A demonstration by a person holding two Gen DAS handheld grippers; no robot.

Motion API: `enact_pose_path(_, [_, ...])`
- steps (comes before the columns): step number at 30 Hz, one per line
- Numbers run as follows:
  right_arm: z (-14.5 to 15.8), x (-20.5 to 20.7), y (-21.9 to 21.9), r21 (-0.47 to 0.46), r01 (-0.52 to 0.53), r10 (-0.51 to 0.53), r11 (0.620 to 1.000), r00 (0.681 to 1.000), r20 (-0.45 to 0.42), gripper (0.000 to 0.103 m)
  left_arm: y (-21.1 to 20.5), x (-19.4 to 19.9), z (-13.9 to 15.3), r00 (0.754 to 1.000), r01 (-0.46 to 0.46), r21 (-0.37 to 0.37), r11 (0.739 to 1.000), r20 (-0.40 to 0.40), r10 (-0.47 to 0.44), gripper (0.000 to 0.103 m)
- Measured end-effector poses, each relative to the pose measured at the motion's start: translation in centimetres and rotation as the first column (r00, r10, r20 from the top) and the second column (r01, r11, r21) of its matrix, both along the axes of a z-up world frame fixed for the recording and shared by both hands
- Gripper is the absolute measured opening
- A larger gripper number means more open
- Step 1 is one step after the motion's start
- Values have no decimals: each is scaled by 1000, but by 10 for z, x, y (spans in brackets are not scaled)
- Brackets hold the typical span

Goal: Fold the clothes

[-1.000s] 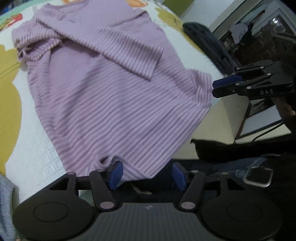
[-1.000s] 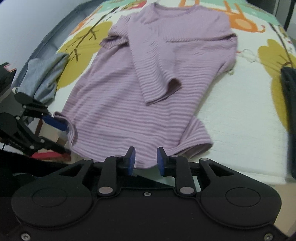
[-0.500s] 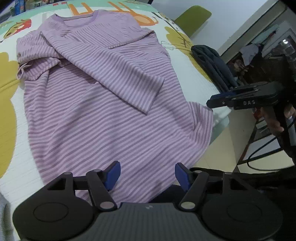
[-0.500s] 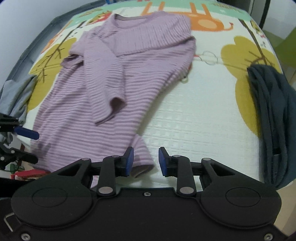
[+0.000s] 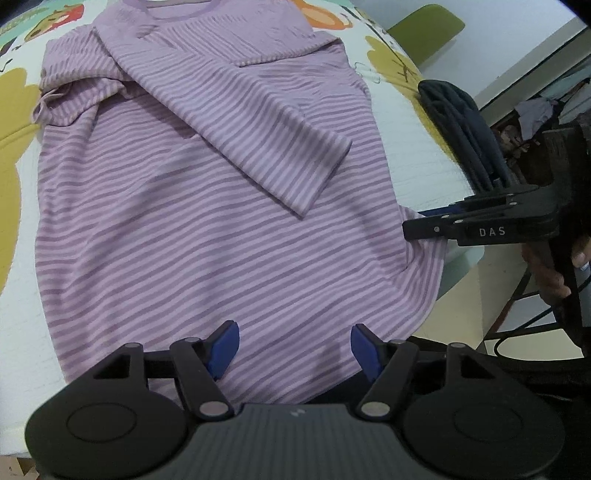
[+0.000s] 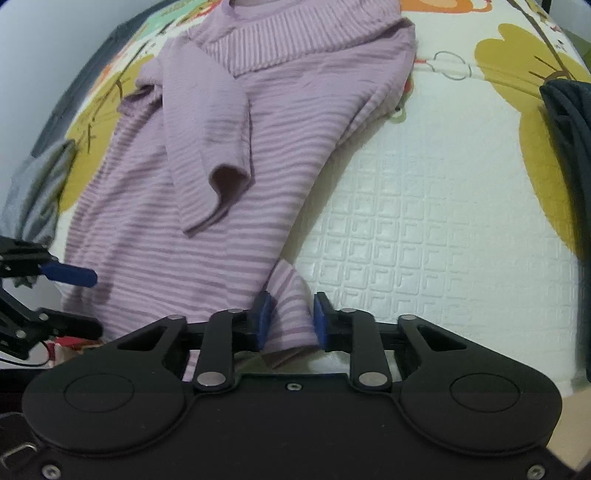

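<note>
A purple striped sweater (image 5: 192,206) lies flat on a cartoon-print mat (image 6: 424,229), one sleeve folded across its front. My left gripper (image 5: 294,349) hovers open over the near hem, a wide gap between its blue pads. In the right wrist view it shows at the left hem corner (image 6: 74,299). My right gripper (image 6: 291,319) is shut on the bunched right hem corner (image 6: 291,306), which rises off the mat and fills the gap between the pads. The left wrist view shows this gripper (image 5: 424,221) edge-on at that corner.
A dark navy garment (image 5: 461,129) lies along the mat's right side (image 6: 569,147). A grey garment (image 6: 37,199) hangs over the left edge. A hand (image 5: 546,266) holds the right gripper. A green chair (image 5: 424,33) stands beyond the mat, and the mat's near edge is under both grippers.
Both grippers moved forward over the hem. The right gripper slid right to the hem corner, and its fingers narrowed onto the cloth. The left gripper stayed open.
</note>
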State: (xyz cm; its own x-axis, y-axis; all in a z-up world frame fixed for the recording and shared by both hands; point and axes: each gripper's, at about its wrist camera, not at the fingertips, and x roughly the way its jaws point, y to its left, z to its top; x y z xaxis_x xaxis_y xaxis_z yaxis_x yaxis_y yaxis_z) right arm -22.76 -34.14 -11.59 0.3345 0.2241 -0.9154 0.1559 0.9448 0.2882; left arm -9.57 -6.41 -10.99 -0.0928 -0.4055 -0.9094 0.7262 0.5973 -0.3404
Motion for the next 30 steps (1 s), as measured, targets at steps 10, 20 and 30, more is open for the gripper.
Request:
enact_pose_path(10, [30, -25, -3, -45, 39, -37, 998, 998, 47, 9, -8, 2, -10, 1000, 9, 20, 1000, 2, -9, 70])
enact_pose_path(20, [68, -56, -3, -115, 109, -99, 987, 991, 94, 8, -13, 3, -23, 997, 80, 51, 996, -1, -80, 70])
enact_pose_path(30, [90, -75, 25, -201, 101, -80, 974, 991, 107, 8, -7, 11, -26, 994, 109, 44, 993, -24, -108, 70])
